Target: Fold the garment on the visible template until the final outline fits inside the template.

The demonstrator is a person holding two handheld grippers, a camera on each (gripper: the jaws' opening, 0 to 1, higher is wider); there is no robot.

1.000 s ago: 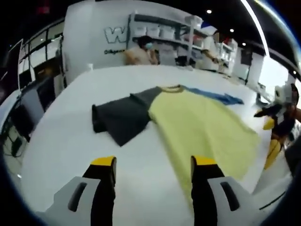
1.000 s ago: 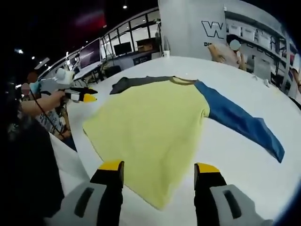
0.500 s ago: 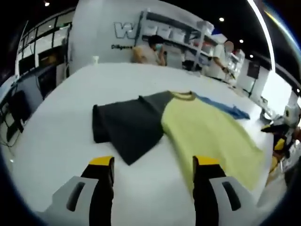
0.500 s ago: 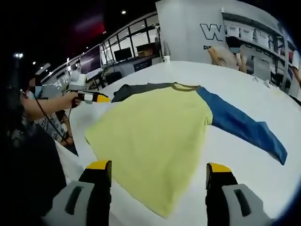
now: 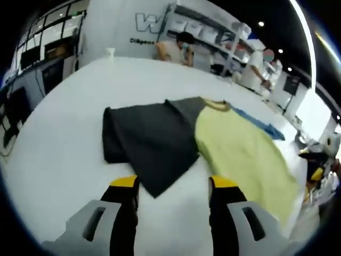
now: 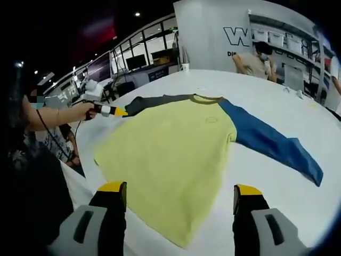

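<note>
Now my left gripper (image 5: 171,186) had closed in on the grey sleeve (image 5: 149,144), jaws open and empty. My right gripper (image 6: 178,194) hovered open near the yellow shirt (image 6: 170,154) hem, spread flat on the white bench (image 6: 256,176); folding had not begun.

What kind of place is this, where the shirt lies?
Probably a lab or showroom hall: a big white table holding the shirt, shelving with white bins against a wall carrying large lettering, and monitors along the glazed side.
</note>
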